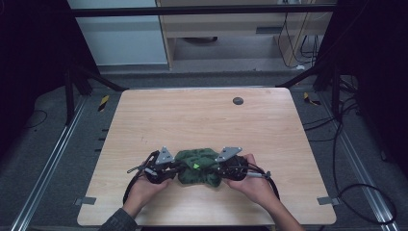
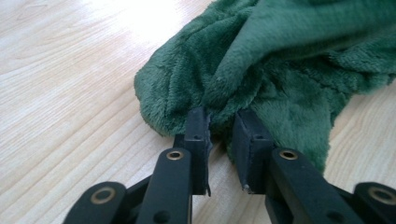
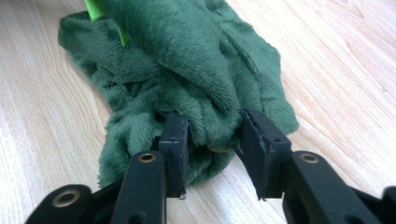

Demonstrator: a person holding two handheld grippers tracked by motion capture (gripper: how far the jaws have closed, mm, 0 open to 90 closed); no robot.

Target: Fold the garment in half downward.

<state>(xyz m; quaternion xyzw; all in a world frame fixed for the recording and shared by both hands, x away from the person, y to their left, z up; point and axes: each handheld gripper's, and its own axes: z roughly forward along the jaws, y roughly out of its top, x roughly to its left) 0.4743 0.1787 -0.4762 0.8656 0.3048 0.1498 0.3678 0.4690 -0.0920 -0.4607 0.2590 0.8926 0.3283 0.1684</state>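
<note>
A crumpled dark green plush cloth [image 1: 190, 159] lies near the front middle of the wooden table [image 1: 202, 115], and a bright green tag [image 1: 196, 166] shows on it. My left gripper [image 1: 175, 168] meets the cloth's left edge. In the left gripper view its jaws [image 2: 220, 123] stand close together, pinching a fold of the cloth [image 2: 280, 70]. My right gripper [image 1: 220, 169] is at the cloth's right side. In the right gripper view that gripper [image 3: 212, 126] is open, its jaws set wide around a thick bulge of the cloth [image 3: 187, 60], with the tag [image 3: 95, 9] beyond. A hand holds each gripper.
A small dark round disc [image 1: 237, 100] sits in the table top at the far right. The table's front edge runs just behind the hands. Cables [image 1: 356, 192] lie on the floor to the right, and metal rails flank the table.
</note>
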